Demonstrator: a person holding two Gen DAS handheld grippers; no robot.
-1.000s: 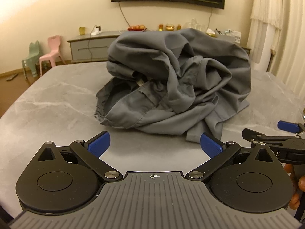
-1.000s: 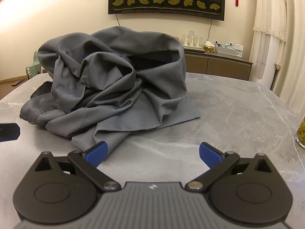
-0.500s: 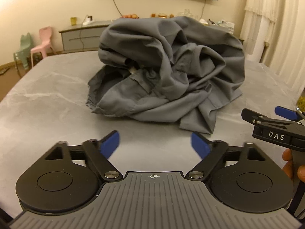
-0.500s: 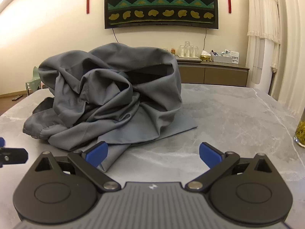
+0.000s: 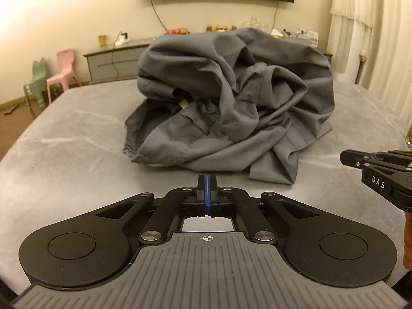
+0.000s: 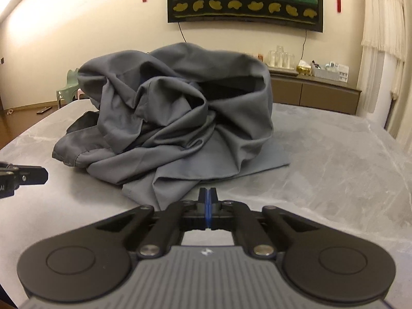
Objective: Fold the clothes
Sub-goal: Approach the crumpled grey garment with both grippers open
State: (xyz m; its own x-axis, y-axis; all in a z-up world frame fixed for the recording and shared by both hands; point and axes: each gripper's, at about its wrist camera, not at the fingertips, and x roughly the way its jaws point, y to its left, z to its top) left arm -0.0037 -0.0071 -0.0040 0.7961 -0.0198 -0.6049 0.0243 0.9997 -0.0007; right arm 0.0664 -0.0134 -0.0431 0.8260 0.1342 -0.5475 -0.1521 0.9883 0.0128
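A crumpled grey garment [image 5: 231, 103] lies in a heap on the grey marble table [image 5: 64, 139]; it also shows in the right wrist view [image 6: 180, 123]. My left gripper [image 5: 206, 180] is shut and empty, just short of the garment's near edge. My right gripper [image 6: 208, 192] is shut and empty, close to a flat fold of the garment at its near edge. The right gripper shows at the right edge of the left wrist view [image 5: 373, 167]. The left gripper shows at the left edge of the right wrist view [image 6: 23, 177].
A sideboard [image 6: 309, 92] with glasses and boxes stands against the far wall under a dark wall hanging [image 6: 244, 0]. Pink and green small chairs [image 5: 61, 69] stand on the floor at the left. A curtain [image 6: 386, 51] hangs at the right.
Both grippers have closed from wide open to fully shut. Neither has taken hold of the garment. The garment has not moved.
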